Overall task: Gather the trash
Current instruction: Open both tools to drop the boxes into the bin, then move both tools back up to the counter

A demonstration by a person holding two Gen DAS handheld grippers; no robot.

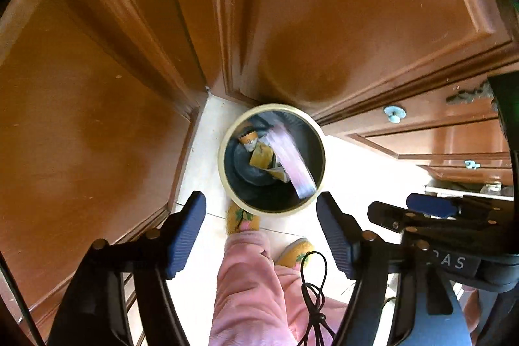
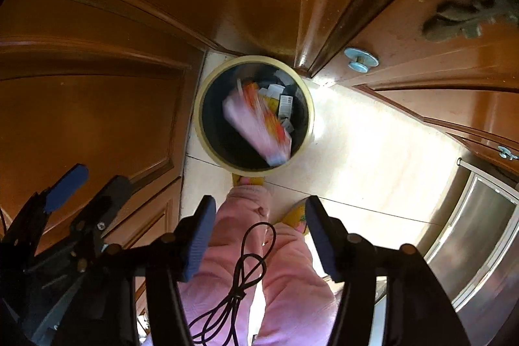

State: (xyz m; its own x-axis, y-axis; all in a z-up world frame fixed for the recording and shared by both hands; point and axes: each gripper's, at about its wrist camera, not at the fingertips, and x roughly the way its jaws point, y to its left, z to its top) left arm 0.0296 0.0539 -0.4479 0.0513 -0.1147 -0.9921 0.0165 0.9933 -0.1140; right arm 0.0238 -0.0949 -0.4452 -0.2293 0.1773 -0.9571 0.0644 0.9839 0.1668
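Observation:
A round bin with a cream rim [image 1: 223, 171] [image 2: 198, 122] stands on the pale floor in a corner of wooden doors. Inside it a blurred pink packet [image 1: 293, 161] [image 2: 251, 125] lies among yellow and white wrappers [image 1: 259, 156]. My left gripper [image 1: 261, 235] hangs above the bin, open, with nothing between its blue pads. Beside it my right gripper [image 2: 259, 237] also points down over the bin, open and empty. Each gripper shows at the edge of the other's view: the right one [image 1: 431, 209], the left one [image 2: 65, 187].
Brown wooden doors [image 1: 97, 119] and a cabinet with pale blue knobs [image 2: 360, 60] close in the bin on three sides. A person's pink trouser legs [image 2: 246, 248] and yellow slippers [image 1: 241, 218] stand just before the bin. A black cable [image 2: 240, 281] dangles below. A steel appliance [image 2: 480, 235] stands right.

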